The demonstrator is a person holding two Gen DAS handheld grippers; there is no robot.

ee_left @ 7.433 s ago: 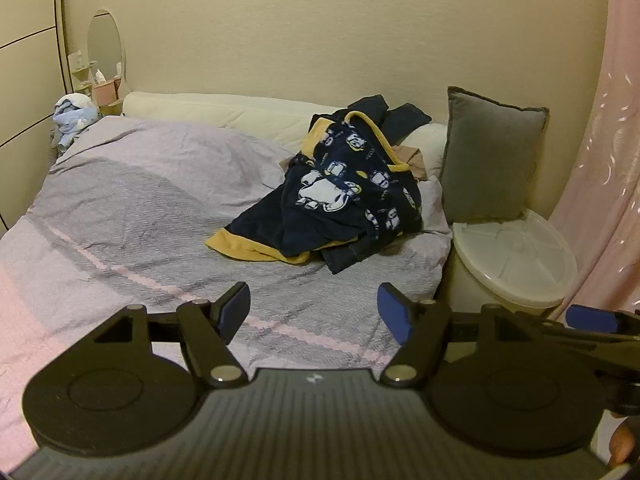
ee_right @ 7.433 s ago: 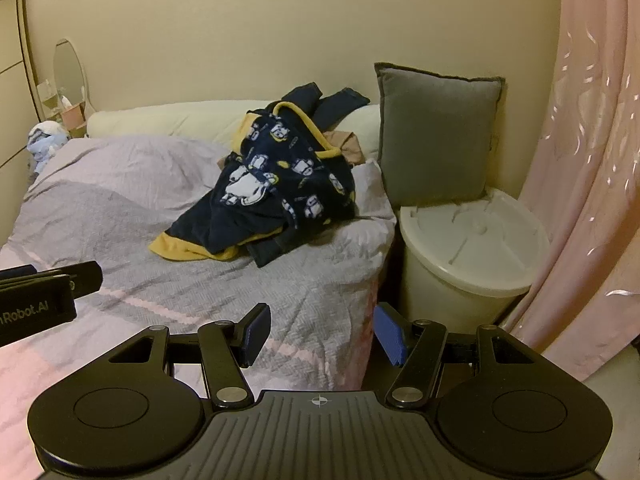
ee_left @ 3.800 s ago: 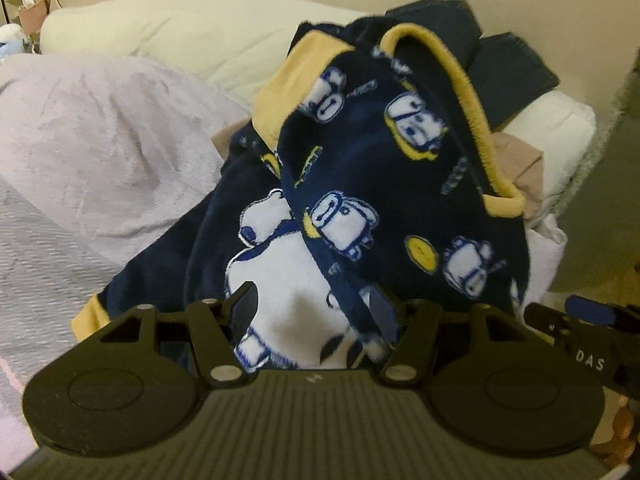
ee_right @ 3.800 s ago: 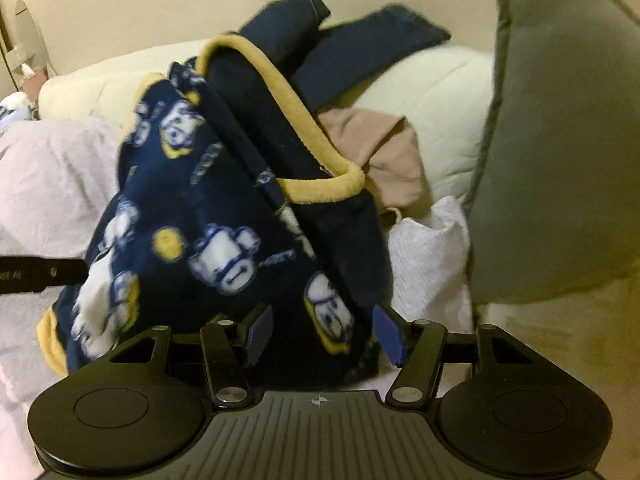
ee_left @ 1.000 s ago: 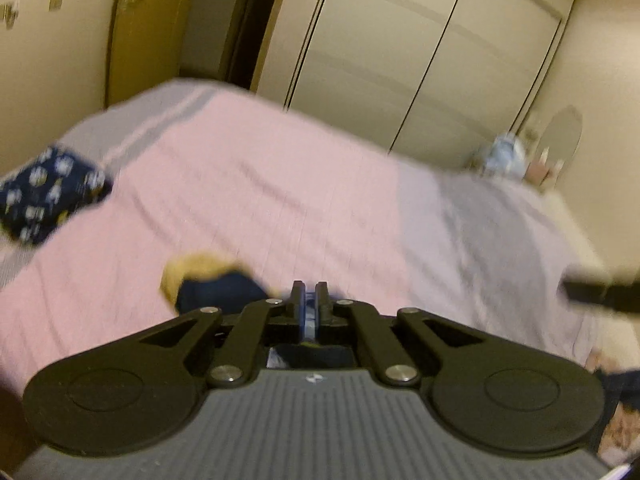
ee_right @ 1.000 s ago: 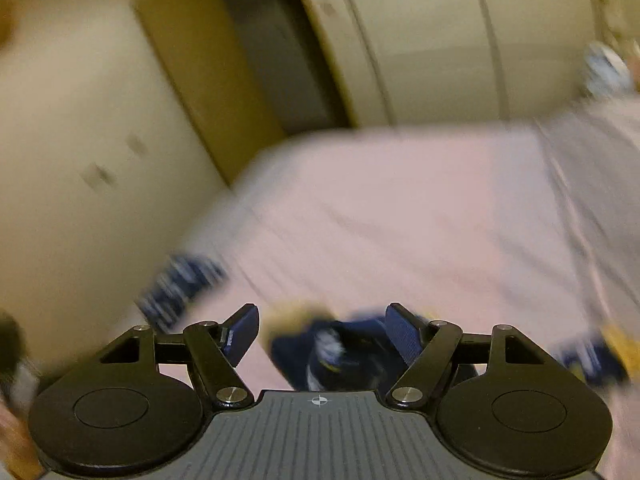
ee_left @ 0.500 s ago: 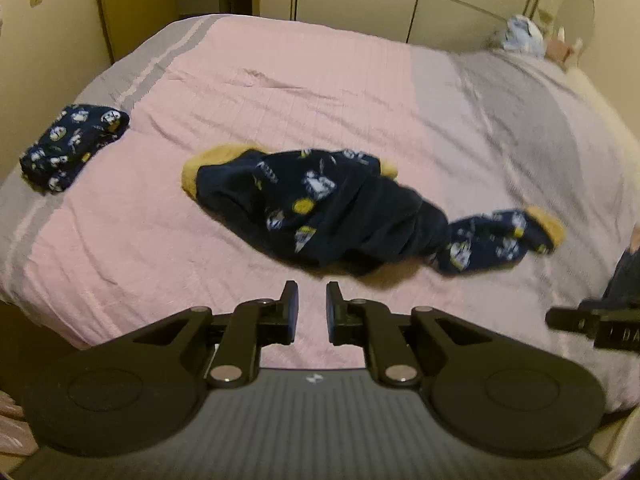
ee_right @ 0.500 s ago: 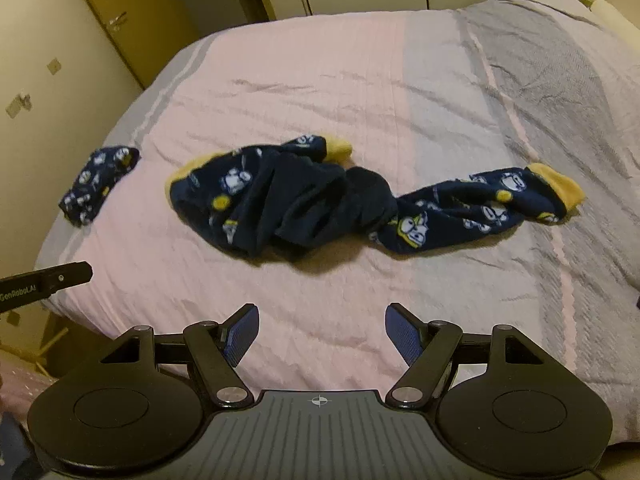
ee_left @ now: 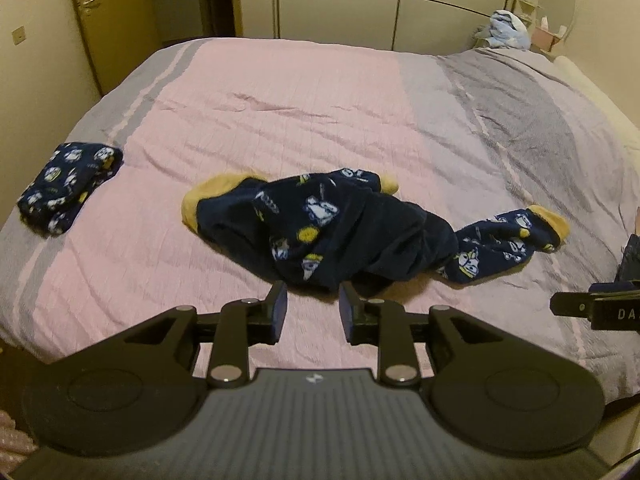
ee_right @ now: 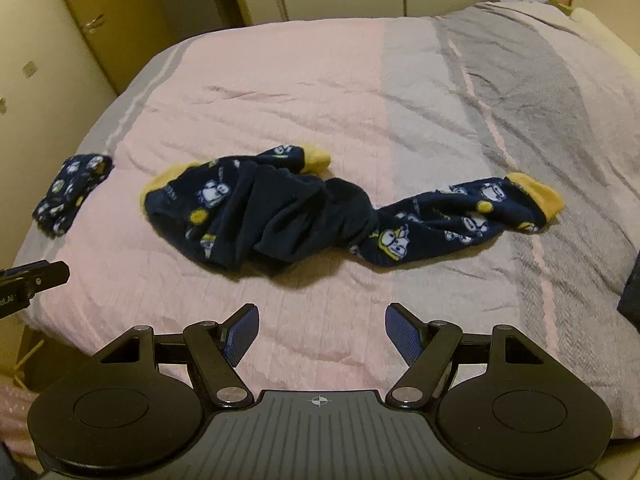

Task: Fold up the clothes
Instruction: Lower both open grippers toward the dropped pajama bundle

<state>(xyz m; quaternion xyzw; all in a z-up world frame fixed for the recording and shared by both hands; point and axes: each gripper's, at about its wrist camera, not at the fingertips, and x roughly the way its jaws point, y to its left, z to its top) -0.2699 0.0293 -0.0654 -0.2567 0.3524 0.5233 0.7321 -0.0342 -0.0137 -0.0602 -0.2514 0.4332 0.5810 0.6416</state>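
Observation:
A navy fleece garment with white cartoon prints and yellow cuffs (ee_left: pixel 352 228) lies crumpled in the middle of the bed; it also shows in the right wrist view (ee_right: pixel 304 208), one sleeve stretched out to the right. My left gripper (ee_left: pixel 313 308) is open and empty just in front of the garment's near edge. My right gripper (ee_right: pixel 322 334) is wide open and empty, hovering above the bedspread short of the garment. A folded navy printed piece (ee_left: pixel 68 188) lies near the bed's left edge, also seen in the right wrist view (ee_right: pixel 70 192).
The bed has a pink and grey striped bedspread (ee_left: pixel 312 96). Wardrobe doors (ee_left: pixel 392 0) stand behind it, a door (ee_left: pixel 108 20) at the left. A blue cloth bundle (ee_left: pixel 506 30) sits at the far right corner. Dark clothing (ee_right: pixel 632 288) shows at the right edge.
The left gripper's jaws have opened wider than half a second ago. Both grippers have moved slightly closer to the garment, which lies where it was dropped on the bed.

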